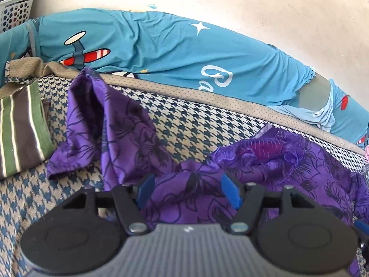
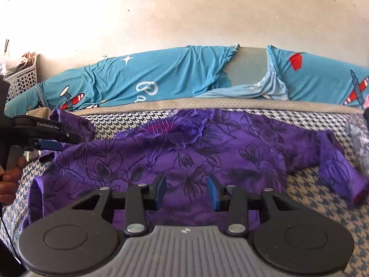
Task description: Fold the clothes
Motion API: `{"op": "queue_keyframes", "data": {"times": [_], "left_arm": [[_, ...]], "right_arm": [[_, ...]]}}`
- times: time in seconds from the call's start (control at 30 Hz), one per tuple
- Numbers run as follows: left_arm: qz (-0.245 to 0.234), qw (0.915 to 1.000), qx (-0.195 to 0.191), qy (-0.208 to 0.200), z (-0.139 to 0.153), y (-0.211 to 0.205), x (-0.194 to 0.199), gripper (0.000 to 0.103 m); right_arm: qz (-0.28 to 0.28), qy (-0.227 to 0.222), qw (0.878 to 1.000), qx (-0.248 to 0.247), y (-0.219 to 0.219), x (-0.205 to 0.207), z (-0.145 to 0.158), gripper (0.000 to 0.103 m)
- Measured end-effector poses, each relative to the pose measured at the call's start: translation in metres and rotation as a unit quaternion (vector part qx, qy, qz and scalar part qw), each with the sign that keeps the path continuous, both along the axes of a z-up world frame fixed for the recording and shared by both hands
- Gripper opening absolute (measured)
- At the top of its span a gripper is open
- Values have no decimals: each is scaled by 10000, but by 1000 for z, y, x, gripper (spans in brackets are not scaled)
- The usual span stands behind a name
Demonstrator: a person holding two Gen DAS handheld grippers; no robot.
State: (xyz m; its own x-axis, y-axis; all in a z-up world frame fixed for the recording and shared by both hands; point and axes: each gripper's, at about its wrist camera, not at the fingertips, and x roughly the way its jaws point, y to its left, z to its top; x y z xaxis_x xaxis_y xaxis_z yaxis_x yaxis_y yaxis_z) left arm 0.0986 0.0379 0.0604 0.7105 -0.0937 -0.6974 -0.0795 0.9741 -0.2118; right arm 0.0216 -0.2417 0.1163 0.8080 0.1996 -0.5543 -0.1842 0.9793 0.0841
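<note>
A silky purple floral top (image 2: pixel 207 147) lies rumpled on the houndstooth-weave bed (image 2: pixel 322 191). Both claws, left (image 1: pixel 188 188) and right (image 2: pixel 186 191), hover above it, blue pads parted, gripping nothing.

"GenRobot.AI" on left claw (image 2: pixel 52 145) body; white script "Pa…" on blue pillow cover (image 2: pixel 147 78), rest hidden.

We see the purple top (image 2: pixel 207 147) spread across the bed (image 2: pixel 322 198) — our right claw (image 2: pixel 186 192) hangs parted over its lower part, while the left claw (image 2: pixel 52 144) sits at the bed's left edge, over one sleeve.
</note>
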Motion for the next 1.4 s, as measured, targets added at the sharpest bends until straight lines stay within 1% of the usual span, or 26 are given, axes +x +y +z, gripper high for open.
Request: {"op": "queue_keyframes", "data": {"times": [0.23,0.33,0.4,0.47,0.5,0.57,0.63,0.83,0.97,1.03,1.1,1.17,1.23,1.4], "left_arm": [[-111,9999,-60,70,-10,-12,22,66],[-109,9998,-43,162,-16,-17,30,69],[-124,9995,-133,240,-20,-18,33,69],[-121,9994,-163,273,-24,-19,36,70],[-92,9994,-150,304,-26,-20,37,71],[-56,9991,-184,388,-29,-20,39,72],[-25,9988,-208,452,-32,-21,41,75],[-11,9987,-244,457,-33,-21,43,76],[-38,9982,-307,516,-35,-20,46,78],[-53,9979,-337,545,-36,-19,48,81],[-73,9977,-365,566,-38,-19,49,86],[-91,9977,-344,568,-38,-20,49,88],[-124,9979,-293,566,-39,-23,49,90],[-179,9981,-167,561,-41,-26,49,92]], "right_arm": [[-38,-129,9999,58,16,51,-4,38],[-48,-156,9999,44,17,74,-7,39],[-29,-198,9998,12,18,90,-9,40],[-60,-262,9996,8,18,106,-11,46],[-88,-284,9996,26,18,114,-12,47],[-124,-301,9994,72,17,129,-15,48],[-144,-319,9993,94,17,143,-17,48],[-155,-394,9990,117,16,182,-24,48],[-72,-378,9991,200,16,203,-29,49],[-30,-316,9993,185,18,212,-33,50],[13,-270,9995,145,21,218,-38,51],[94,-262,9996,54,25,222,-43,55],[194,-254,9995,-53,29,225,-48,57],[375,-123,9987,-327,37,231,-62,58]]}}
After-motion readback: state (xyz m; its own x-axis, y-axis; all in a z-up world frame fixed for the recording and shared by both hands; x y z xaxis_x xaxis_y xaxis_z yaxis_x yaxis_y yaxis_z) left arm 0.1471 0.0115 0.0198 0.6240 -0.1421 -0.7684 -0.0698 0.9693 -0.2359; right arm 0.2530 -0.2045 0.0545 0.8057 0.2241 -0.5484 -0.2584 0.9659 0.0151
